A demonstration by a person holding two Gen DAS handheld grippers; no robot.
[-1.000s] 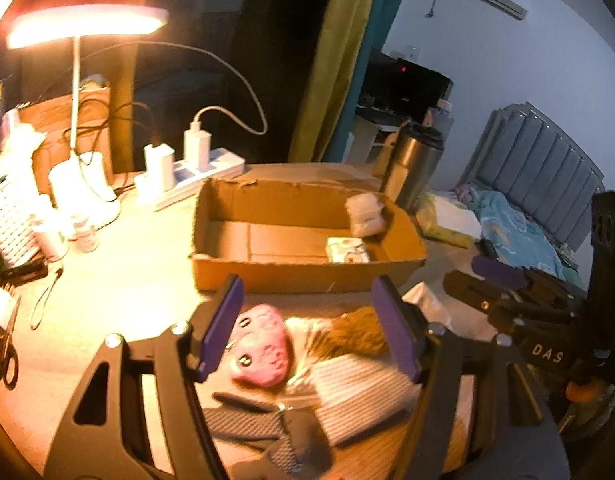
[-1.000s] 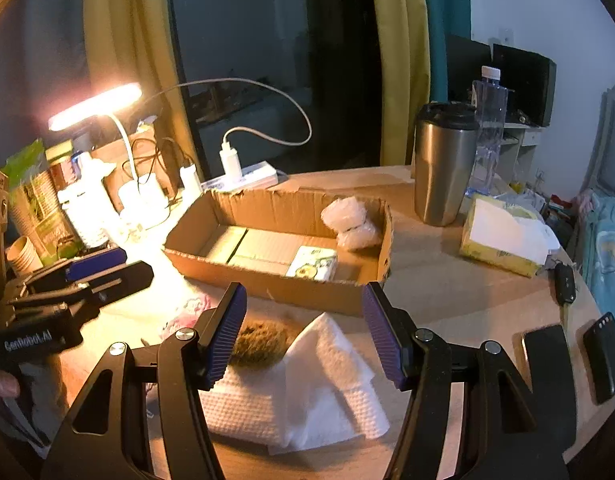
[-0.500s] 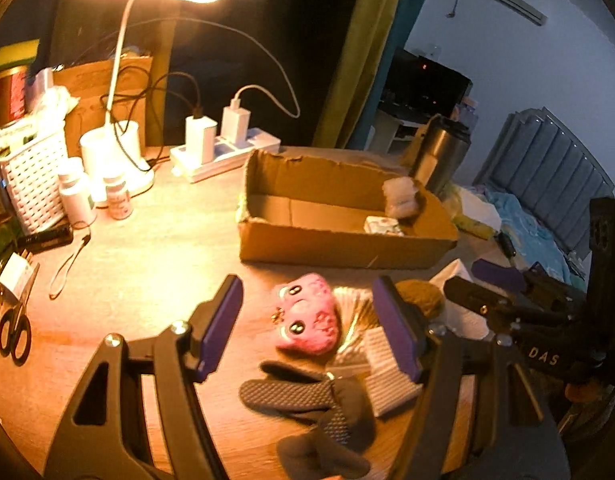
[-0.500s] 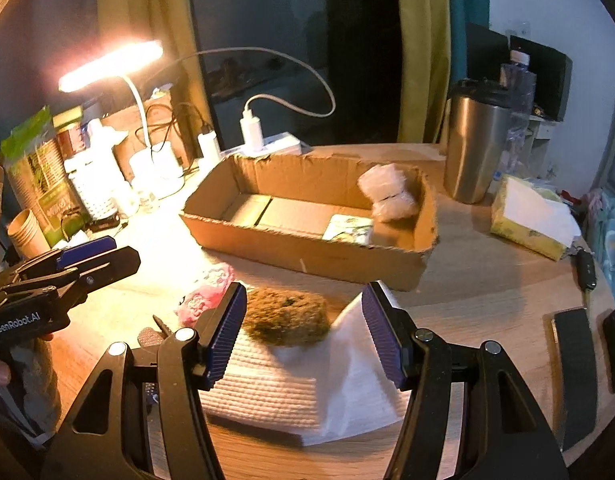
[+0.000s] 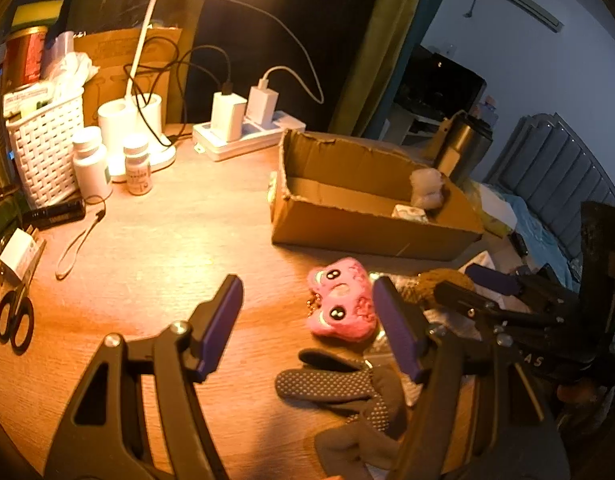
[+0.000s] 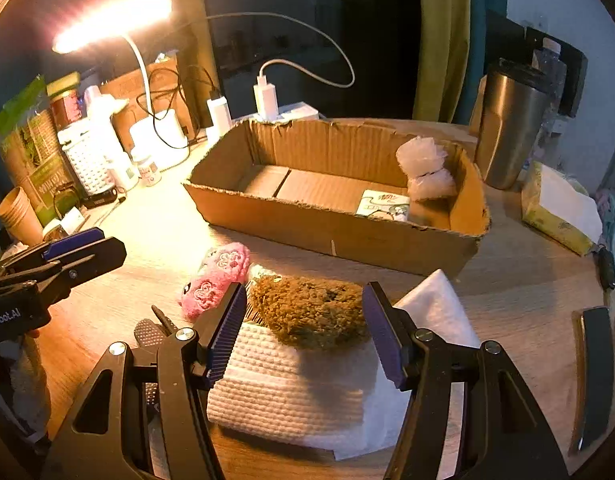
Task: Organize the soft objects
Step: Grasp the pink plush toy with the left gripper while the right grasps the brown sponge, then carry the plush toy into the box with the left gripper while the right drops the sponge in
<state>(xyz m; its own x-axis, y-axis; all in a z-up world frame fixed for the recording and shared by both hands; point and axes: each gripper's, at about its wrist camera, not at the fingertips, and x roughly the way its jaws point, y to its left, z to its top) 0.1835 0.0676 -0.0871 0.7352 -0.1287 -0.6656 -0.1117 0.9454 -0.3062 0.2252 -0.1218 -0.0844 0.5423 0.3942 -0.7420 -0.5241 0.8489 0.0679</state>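
Observation:
A brown fuzzy pad [image 6: 309, 310] lies on a white folded towel [image 6: 291, 392], between the open fingers of my right gripper [image 6: 303, 334], which do not touch it. A pink plush toy [image 5: 343, 306] [image 6: 217, 278] lies to its left, with dark dotted gloves [image 5: 339, 384] in front of it. My left gripper [image 5: 311, 326] is open and empty above the table, left of the plush. The cardboard box [image 6: 463, 248] [image 5: 371, 228] behind holds a white plastic bundle [image 6: 425, 168] and a small packet [image 6: 383, 204].
A lit desk lamp [image 6: 111, 20], power strip with chargers [image 5: 247, 130], white basket [image 5: 45, 146], pill bottles [image 5: 137, 164], scissors [image 5: 13, 320] stand at the left. A steel tumbler [image 6: 509, 124], tissue pack [image 6: 559, 206] and dark phones [image 6: 593, 376] are at the right.
My right gripper has moved forward and down so its fingers now flank the brown pad. My left gripper has swung left and back, away from the pile.

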